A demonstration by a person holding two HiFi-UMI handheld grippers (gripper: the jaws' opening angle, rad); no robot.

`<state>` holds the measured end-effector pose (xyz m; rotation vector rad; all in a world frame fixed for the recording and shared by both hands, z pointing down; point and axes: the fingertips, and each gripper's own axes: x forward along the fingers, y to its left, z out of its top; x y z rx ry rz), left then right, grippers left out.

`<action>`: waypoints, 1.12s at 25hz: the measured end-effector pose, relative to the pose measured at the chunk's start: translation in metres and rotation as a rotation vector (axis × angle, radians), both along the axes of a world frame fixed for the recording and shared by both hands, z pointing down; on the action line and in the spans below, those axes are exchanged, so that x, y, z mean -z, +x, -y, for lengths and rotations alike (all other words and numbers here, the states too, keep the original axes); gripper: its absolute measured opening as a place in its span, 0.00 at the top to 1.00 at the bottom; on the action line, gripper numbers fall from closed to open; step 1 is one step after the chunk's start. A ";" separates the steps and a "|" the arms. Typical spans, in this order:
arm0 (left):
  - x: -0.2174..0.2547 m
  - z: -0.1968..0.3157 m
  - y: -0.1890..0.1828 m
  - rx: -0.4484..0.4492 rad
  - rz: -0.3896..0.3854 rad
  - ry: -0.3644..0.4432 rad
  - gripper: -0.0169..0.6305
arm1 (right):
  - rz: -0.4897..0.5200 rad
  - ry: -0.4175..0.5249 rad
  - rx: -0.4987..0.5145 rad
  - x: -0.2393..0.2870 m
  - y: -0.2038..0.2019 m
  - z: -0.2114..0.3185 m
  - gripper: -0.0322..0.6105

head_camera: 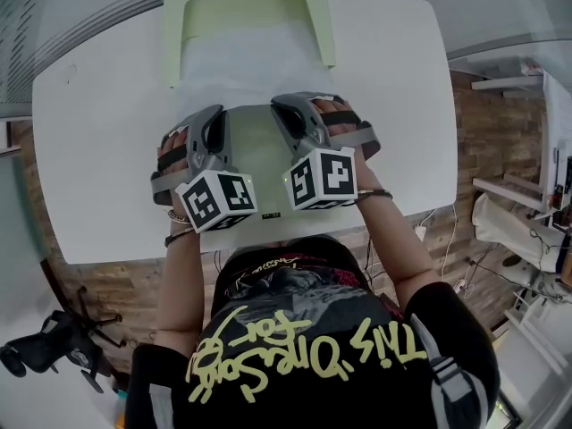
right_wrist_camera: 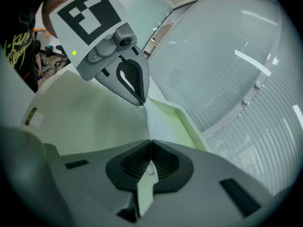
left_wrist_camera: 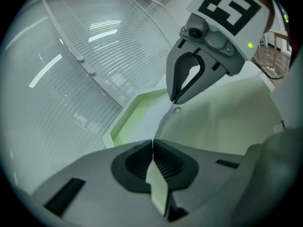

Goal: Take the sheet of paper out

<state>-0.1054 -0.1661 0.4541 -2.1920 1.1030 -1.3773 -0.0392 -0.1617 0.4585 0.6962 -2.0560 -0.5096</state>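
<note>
A pale green plastic folder (head_camera: 255,3) lies on the white table (head_camera: 98,150), its far part framing a white sheet of paper (head_camera: 241,61). The folder's thin near cover (head_camera: 255,150) is lifted between both grippers. My left gripper (head_camera: 214,119) (left_wrist_camera: 152,143) is shut on that cover's left edge. At the right edge my right gripper (head_camera: 288,107) (right_wrist_camera: 150,143) is shut on it too. Each gripper shows in the other's view: the right gripper (left_wrist_camera: 176,100) and the left gripper (right_wrist_camera: 141,103) both pinch the green edge. A snap button (left_wrist_camera: 177,110) sits near the right gripper's tips.
The table's near edge runs just in front of the person. A black office chair (head_camera: 54,347) stands on the floor at lower left. Shelves and cables (head_camera: 527,204) are at the right. A window with blinds (left_wrist_camera: 85,60) lies beyond the table.
</note>
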 end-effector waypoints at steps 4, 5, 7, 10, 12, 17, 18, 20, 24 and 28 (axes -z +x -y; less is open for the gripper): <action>0.004 0.000 0.002 -0.001 -0.004 0.007 0.96 | 0.000 0.009 -0.006 0.005 0.002 0.001 0.94; 0.005 -0.001 0.002 -0.002 -0.005 0.008 0.96 | 0.001 0.012 -0.006 0.007 0.002 0.000 0.94; 0.008 0.000 0.003 -0.003 -0.007 0.013 0.96 | 0.003 0.017 -0.007 0.009 0.003 0.000 0.94; 0.012 0.001 0.004 -0.003 -0.011 0.022 0.96 | 0.007 0.024 -0.008 0.012 0.004 0.001 0.94; 0.012 0.000 0.005 -0.001 -0.017 0.019 0.96 | 0.010 0.023 -0.009 0.013 0.004 0.000 0.94; 0.014 0.000 -0.001 0.002 -0.024 0.023 0.96 | 0.009 0.033 -0.008 0.016 -0.002 0.000 0.94; 0.014 0.000 -0.003 0.002 -0.025 0.023 0.96 | 0.008 0.035 -0.008 0.017 -0.003 -0.001 0.94; 0.016 -0.001 -0.001 0.001 -0.025 0.025 0.96 | 0.009 0.039 -0.008 0.019 -0.002 0.000 0.94; 0.022 0.000 0.005 -0.002 -0.025 0.035 0.96 | 0.016 0.046 -0.008 0.024 0.003 0.000 0.94; 0.025 -0.002 0.002 0.001 -0.025 0.038 0.96 | 0.018 0.051 -0.007 0.027 0.000 -0.002 0.94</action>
